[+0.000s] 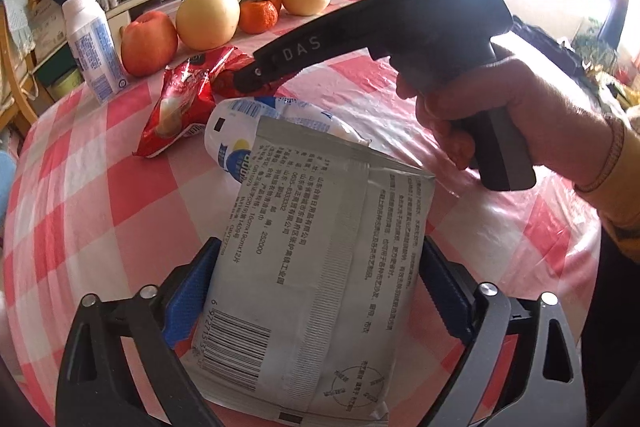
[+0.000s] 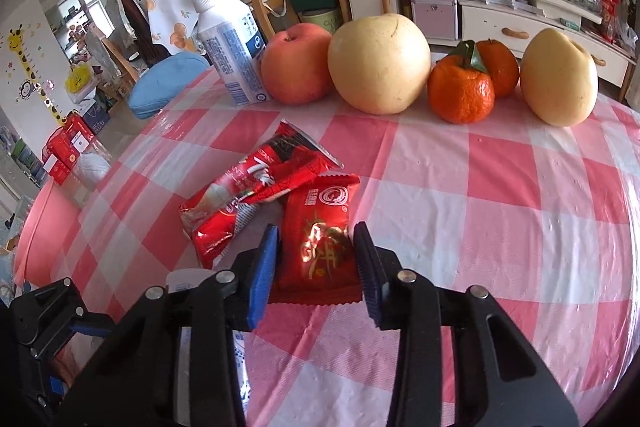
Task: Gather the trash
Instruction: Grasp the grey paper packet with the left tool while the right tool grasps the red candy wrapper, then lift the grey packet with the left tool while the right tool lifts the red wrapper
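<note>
My left gripper (image 1: 316, 283) is shut on a silver wet-wipe packet (image 1: 316, 267) with a barcode, held above the checked tablecloth (image 1: 80, 211). A white and blue wrapper (image 1: 236, 135) lies just beyond it. A long red snack wrapper (image 1: 180, 107) lies farther on. My right gripper (image 2: 316, 255) is open, its blue pads either side of a small red packet (image 2: 320, 231) on the table. The long red wrapper (image 2: 256, 187) lies just left of that packet. The right gripper also shows in the left wrist view (image 1: 248, 75), above the red wrappers.
A white bottle (image 2: 228, 47), a red apple (image 2: 296, 67), two yellow pears (image 2: 380, 67), (image 2: 560, 79) and two oranges (image 2: 460, 95) stand along the table's far edge. A pink bin (image 2: 44, 227) sits below the table's left edge. Shelves and chairs stand beyond.
</note>
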Demonstrator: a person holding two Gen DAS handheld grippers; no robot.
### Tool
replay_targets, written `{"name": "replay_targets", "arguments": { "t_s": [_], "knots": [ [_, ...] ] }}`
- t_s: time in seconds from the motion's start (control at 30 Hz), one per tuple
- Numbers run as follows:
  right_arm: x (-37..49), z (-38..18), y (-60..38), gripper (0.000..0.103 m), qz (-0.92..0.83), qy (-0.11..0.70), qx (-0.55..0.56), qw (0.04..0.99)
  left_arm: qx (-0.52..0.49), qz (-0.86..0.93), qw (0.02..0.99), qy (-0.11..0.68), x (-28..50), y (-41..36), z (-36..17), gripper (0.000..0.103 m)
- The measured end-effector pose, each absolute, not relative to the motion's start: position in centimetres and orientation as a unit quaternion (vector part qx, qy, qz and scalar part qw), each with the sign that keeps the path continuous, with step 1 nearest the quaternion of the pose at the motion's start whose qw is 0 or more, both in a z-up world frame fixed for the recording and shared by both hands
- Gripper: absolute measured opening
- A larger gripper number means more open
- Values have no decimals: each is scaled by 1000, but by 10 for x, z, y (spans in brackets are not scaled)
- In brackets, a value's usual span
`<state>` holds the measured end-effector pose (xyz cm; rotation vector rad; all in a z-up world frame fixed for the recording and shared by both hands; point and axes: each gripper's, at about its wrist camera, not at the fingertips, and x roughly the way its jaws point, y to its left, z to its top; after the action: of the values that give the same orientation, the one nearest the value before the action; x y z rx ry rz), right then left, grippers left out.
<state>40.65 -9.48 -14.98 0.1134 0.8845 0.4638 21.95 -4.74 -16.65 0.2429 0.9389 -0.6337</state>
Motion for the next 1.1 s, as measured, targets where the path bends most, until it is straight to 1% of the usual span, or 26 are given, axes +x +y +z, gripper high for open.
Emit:
{"name": "replay_targets", "arguments": {
  "t_s": [0.33, 0.53, 0.8, 1.1],
  "knots": [
    [391, -146, -94, 36, 204, 419, 37, 884, 94, -301, 838, 445, 210, -40, -166, 82],
    [374, -137, -104, 36, 188, 407, 36, 893, 76, -305, 838, 446, 204, -31, -162, 81],
    [357, -131, -125, 36, 157, 398, 67, 902, 50, -311, 848, 427, 196, -15, -149, 81],
    [333, -112, -124, 36, 139, 376, 70, 914, 18, -295, 865, 405, 195, 11, -130, 81]
  ]
}}
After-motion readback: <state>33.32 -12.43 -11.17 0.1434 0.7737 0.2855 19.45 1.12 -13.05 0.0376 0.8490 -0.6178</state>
